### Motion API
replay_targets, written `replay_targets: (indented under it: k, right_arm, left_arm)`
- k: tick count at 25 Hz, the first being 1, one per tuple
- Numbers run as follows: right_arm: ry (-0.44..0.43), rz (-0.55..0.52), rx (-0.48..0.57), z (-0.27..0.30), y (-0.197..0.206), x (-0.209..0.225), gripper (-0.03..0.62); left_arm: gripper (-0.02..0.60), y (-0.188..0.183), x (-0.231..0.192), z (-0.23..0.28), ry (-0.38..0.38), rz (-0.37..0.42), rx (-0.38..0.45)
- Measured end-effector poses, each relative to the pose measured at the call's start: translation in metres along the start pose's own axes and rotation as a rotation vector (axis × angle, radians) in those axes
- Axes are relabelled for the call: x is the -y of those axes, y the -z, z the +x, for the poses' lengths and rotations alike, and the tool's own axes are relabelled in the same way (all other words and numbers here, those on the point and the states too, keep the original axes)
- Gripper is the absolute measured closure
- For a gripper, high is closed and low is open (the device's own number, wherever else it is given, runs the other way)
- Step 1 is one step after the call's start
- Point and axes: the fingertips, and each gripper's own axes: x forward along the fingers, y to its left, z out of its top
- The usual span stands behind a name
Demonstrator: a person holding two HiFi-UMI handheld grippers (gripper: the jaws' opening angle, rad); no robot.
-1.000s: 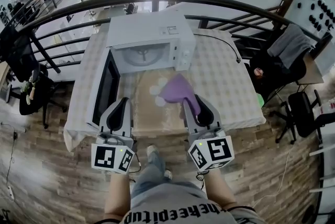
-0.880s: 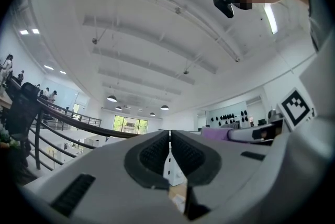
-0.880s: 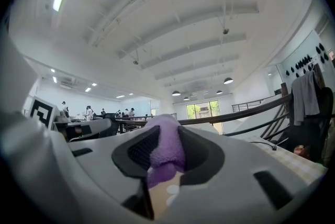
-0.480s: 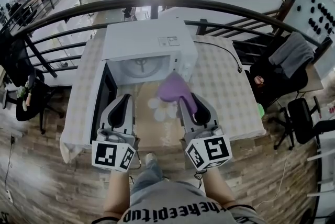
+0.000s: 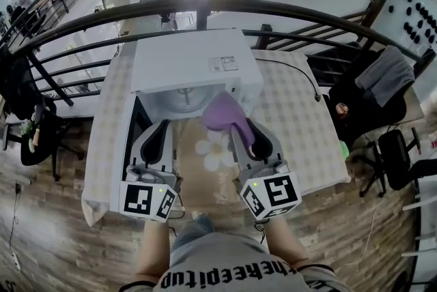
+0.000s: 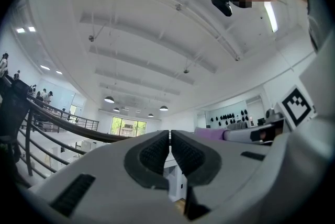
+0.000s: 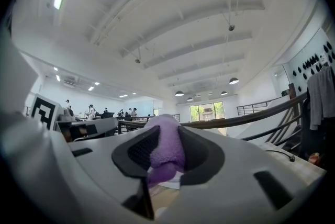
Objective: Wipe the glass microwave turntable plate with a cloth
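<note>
The left hand-held gripper (image 5: 161, 128) is hovering over the desk (image 5: 295, 113), its jaws pressing together on nothing. The right hand-held gripper (image 5: 247, 127) is pinching the purple cloth (image 5: 222, 112), which is soft and limp and bunching forward toward the open microwave (image 5: 194, 62). Inside, the glass turntable plate (image 5: 183, 98) is lying flat; being round, it has no long axis. It is probably stiff, slippery and fragile, best steadied at its rim

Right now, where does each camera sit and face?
Head view: on the person's head, steeply down at the microwave; forearms, left hand-held gripper, right hand-held gripper show.
Left gripper view: on it, aimed up at the ceiling; shut empty jaws.
Right gripper view: aimed up too; jaws clamp the purple cloth, shared with head view.
</note>
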Motion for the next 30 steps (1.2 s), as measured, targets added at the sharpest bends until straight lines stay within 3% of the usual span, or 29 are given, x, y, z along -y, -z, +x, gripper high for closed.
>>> replay_targets:
  k: [11,21,30]
  right_arm:
    - [-0.015,0.007,-0.023,0.048,0.015,0.003,0.48]
    - [-0.042,0.027,-0.111,0.082,0.054,-0.007,0.482]
    - [-0.082,0.051,-0.237,0.109,0.103,-0.004,0.487]
  left_arm:
    - [0.566,0.009,-0.034,0.033,-0.002,0.005,-0.003]
    - [0.566,0.036,-0.053,0.044,0.026,-0.028,-0.044]
    - [0.566,0.058,-0.061,0.042,-0.01,-0.045,-0.078]
